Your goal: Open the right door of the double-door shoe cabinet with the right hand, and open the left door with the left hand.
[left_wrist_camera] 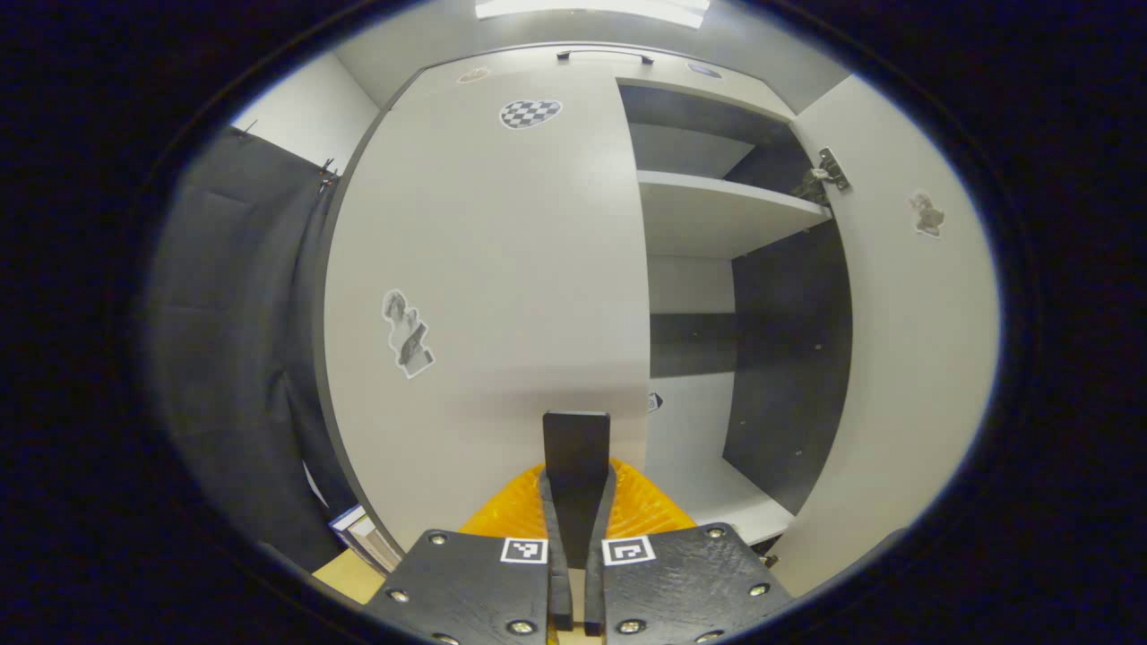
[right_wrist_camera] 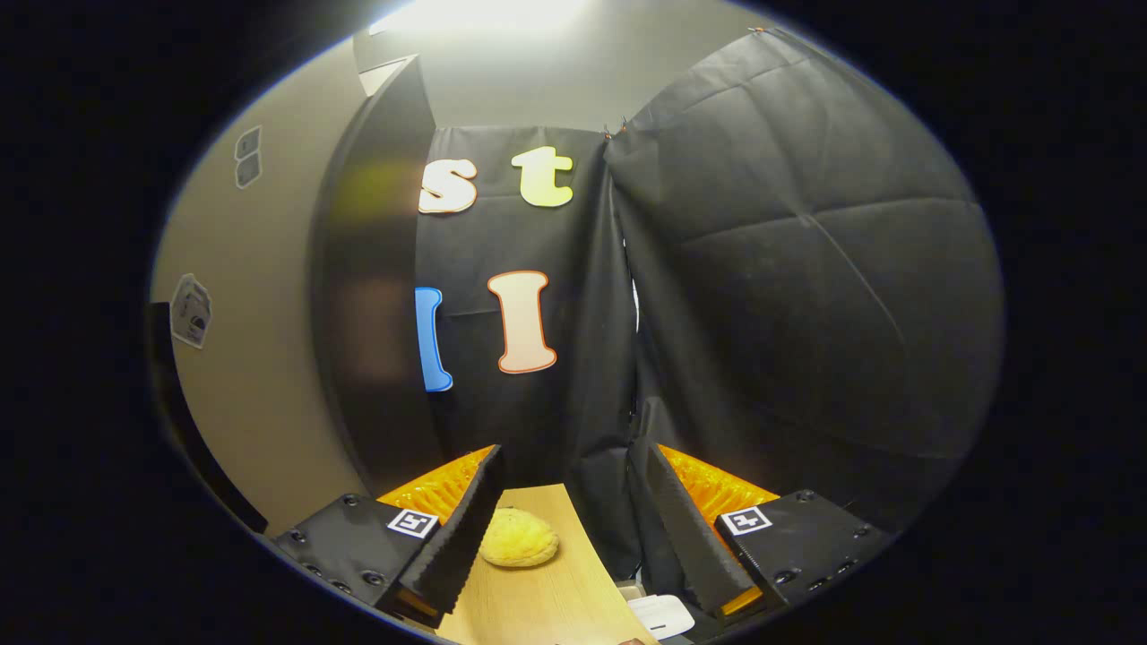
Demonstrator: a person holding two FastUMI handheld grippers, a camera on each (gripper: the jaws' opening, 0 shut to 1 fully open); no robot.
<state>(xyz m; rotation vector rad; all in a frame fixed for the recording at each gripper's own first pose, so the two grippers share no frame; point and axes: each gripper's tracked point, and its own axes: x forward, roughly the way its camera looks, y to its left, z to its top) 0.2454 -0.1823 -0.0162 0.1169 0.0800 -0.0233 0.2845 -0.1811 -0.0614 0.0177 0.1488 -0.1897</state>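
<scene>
The left door [left_wrist_camera: 488, 269] stands shut straight ahead of my left gripper [left_wrist_camera: 576, 430], filling the space above and to the left of its fingers. The right door [left_wrist_camera: 905, 340] is already swung wide, off to the gripper's right, its hinge [left_wrist_camera: 829, 170] showing, and the shelves [left_wrist_camera: 717, 210] lie bare between the two. I judge the left door a stiff, flat, smooth panel, light on its hinges; I see no handle on its face, so the free edge just right of my fingertips, beside the open bay, looks like the place to hook. A knob on top, if that dark bar [left_wrist_camera: 605, 55] is one, is too far up to tell.

My left gripper's fingers are pressed together with nothing between them, tips close to the door's lower edge; I cannot tell if they touch it.

My right gripper [right_wrist_camera: 573, 502] is spread wide and empty, pointed past the open door's edge [right_wrist_camera: 367, 296] toward the cloth [right_wrist_camera: 789, 296], above a wooden top [right_wrist_camera: 556, 591] with a bun [right_wrist_camera: 518, 548] on it.
</scene>
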